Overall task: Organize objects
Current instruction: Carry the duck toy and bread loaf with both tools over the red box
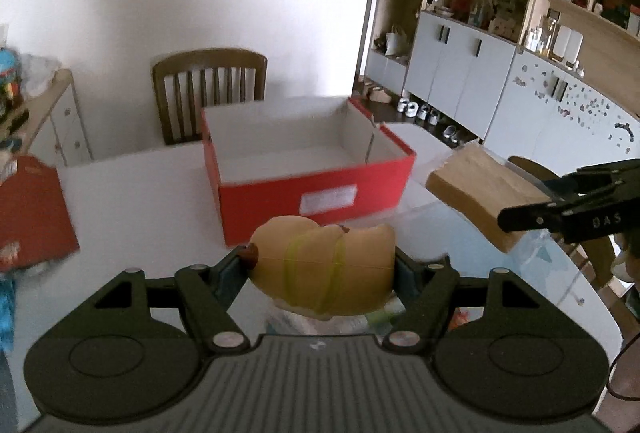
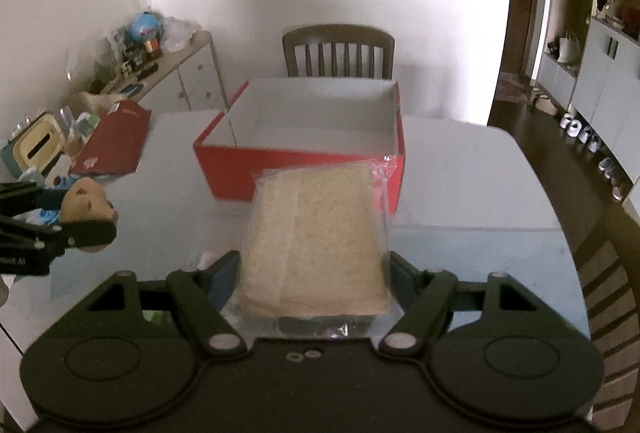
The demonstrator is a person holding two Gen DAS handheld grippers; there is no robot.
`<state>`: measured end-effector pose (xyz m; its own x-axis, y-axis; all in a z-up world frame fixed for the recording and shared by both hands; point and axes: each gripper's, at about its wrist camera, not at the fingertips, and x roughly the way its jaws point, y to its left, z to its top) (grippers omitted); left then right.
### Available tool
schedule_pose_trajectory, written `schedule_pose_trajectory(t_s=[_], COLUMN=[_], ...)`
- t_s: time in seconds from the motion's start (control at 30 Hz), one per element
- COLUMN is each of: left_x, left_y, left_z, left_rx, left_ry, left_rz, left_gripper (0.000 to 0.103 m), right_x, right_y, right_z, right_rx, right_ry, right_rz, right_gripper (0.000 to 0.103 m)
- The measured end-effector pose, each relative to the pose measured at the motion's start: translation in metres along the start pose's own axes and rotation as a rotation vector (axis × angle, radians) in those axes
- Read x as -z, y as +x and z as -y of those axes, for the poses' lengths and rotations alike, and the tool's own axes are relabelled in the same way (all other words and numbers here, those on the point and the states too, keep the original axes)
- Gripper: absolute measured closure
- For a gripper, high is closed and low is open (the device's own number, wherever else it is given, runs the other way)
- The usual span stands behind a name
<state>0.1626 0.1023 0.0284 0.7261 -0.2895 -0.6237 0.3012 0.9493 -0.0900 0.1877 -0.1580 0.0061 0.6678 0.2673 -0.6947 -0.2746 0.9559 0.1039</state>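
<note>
My left gripper [image 1: 320, 269] is shut on a toy hot dog [image 1: 316, 245], a tan bun with a yellow squiggle and a brown sausage tip, held above the table. To its right, my right gripper [image 1: 560, 209] carries a bagged bread slice [image 1: 476, 193]. In the right wrist view my right gripper [image 2: 316, 273] is shut on that clear-wrapped bread [image 2: 316, 233], and the left gripper [image 2: 80, 229] with the hot dog [image 2: 84, 201] hangs at the left edge. An open red box [image 1: 316, 185] [image 2: 300, 161] with a white inside stands just beyond both.
The white table [image 1: 140, 201] bears a flat red lid [image 1: 32, 209] at its left. A wooden chair [image 1: 208, 89] stands behind the box, another chair [image 2: 612, 293] at the right edge. A cluttered sideboard [image 2: 180, 73] lines the left wall.
</note>
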Motion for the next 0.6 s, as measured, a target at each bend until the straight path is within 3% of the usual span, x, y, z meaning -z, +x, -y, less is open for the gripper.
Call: schedule_pose_trajectory(t_s=[0.6], left_x=[-0.104], left_y=[0.102], left_z=[-0.026], left_rx=[-0.05], left_ry=[0.118], left_rz=[-0.034], left_gripper=[0.03], right_x=[-0.085], right_y=[0.058], right_z=[0.009], right_rx=[0.031], right_ry=[-0.038], right_rz=[-0.006], right_gripper=[0.027])
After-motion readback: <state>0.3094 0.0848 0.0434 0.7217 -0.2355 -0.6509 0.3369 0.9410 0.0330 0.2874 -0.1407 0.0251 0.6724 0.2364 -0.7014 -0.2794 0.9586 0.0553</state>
